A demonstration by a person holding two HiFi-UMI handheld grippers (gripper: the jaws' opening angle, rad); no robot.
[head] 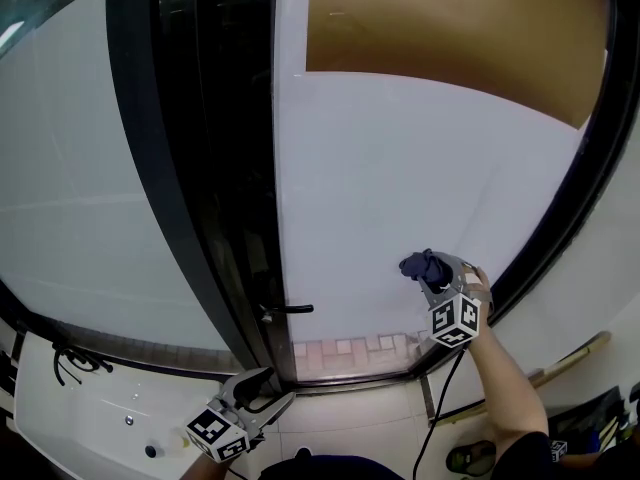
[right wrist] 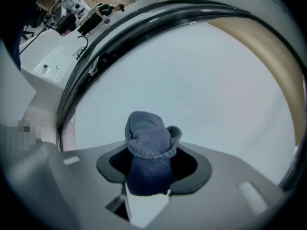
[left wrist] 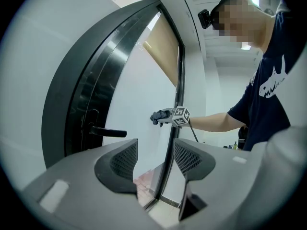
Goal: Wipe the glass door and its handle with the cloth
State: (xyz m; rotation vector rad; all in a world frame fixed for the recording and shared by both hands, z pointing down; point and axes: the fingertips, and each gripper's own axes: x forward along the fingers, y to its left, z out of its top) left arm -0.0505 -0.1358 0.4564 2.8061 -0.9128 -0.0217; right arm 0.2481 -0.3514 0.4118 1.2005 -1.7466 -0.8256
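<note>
Right gripper (head: 432,276) jaws clamped on bunched dark cloth (head: 421,265), jaw tips buried in it, low at the frosted glass door (head: 400,168), contact unclear, black handle (head: 288,310) well left, left gripper (head: 262,396) jaws apart, empty, body cut off below

No legible text, label, brand, number or sign anywhere in the three views.

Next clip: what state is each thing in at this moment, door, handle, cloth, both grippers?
Glass door: frosted pane, open or shut unclear.
Handle: horizontal, nothing touching it.
Cloth: bunched, clamped between jaws.
Right gripper: shut on the cloth, raised at the pane.
Left gripper: open, empty, held low.
</note>
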